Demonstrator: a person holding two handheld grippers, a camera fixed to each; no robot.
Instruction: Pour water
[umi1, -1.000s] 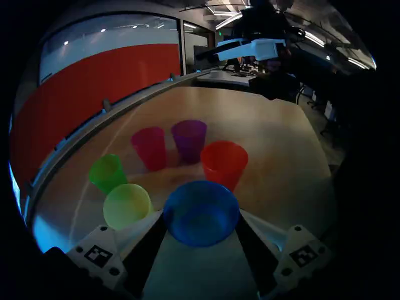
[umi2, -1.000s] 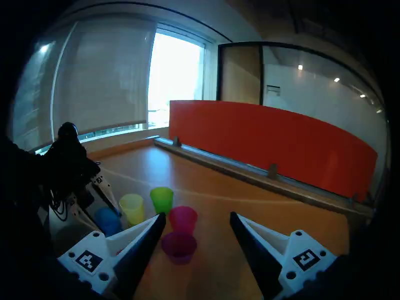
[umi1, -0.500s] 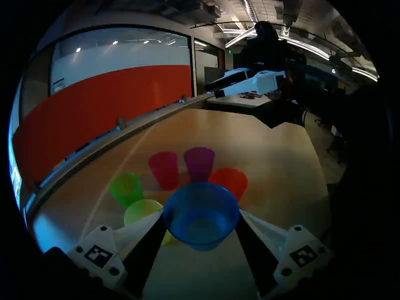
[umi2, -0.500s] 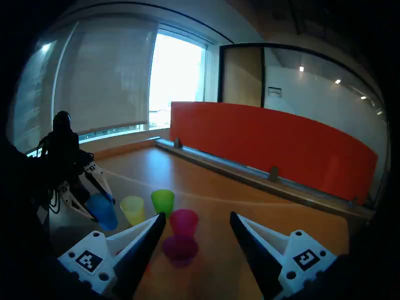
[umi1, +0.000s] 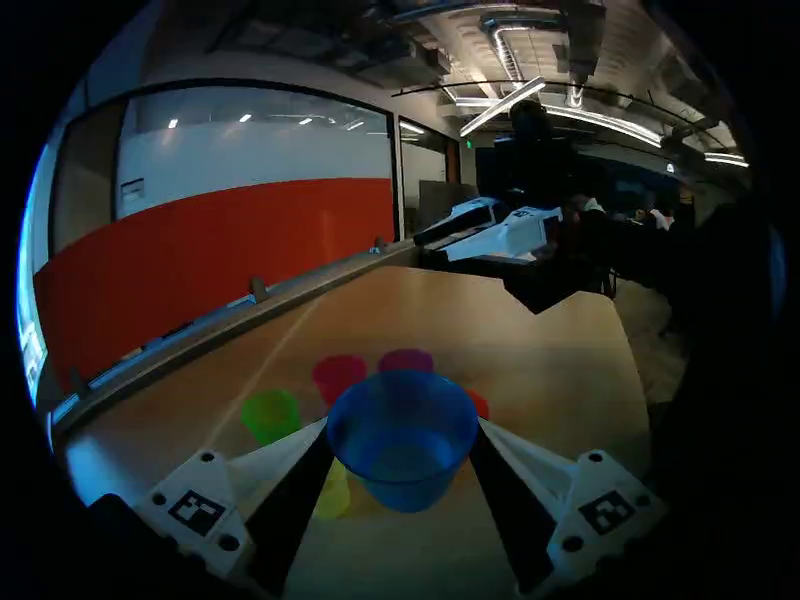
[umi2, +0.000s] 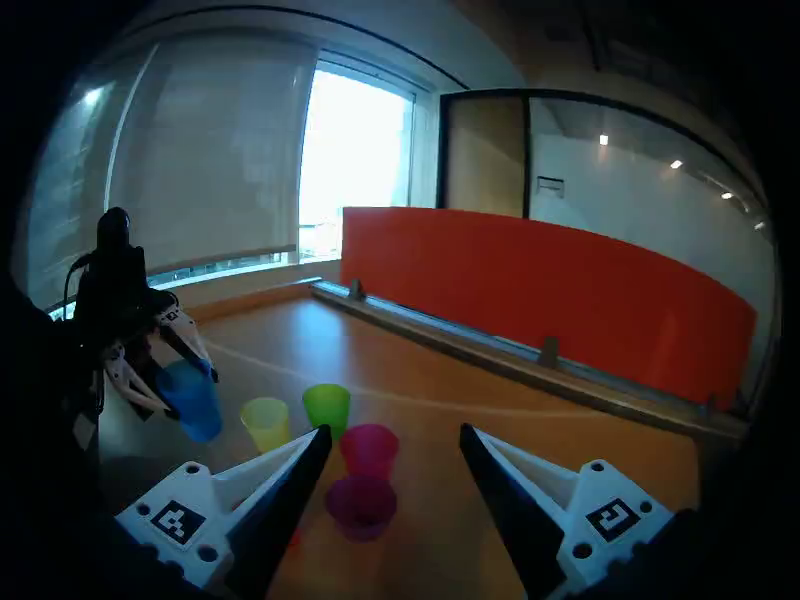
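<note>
Currently: left gripper (umi1: 400, 428) closed on the blue cup (umi1: 403, 455), both fingers against its sides, cup upright at lower centre of the left gripper view. In the right gripper view the same cup hangs at the left of frame, seemingly clear of the wooden table (umi2: 450, 420). Whether it holds water, cannot tell. Right gripper (umi2: 394, 432) spread wide, nothing in it; purple cup (umi2: 360, 505) and pink cup (umi2: 366, 450) framed between its fingers, green cup (umi2: 326, 405) and yellow cup (umi2: 266, 422) further left. Step judged: carrying to pour. Next calls for bringing the rim over one receiving cup, then a slow tilt.
</note>
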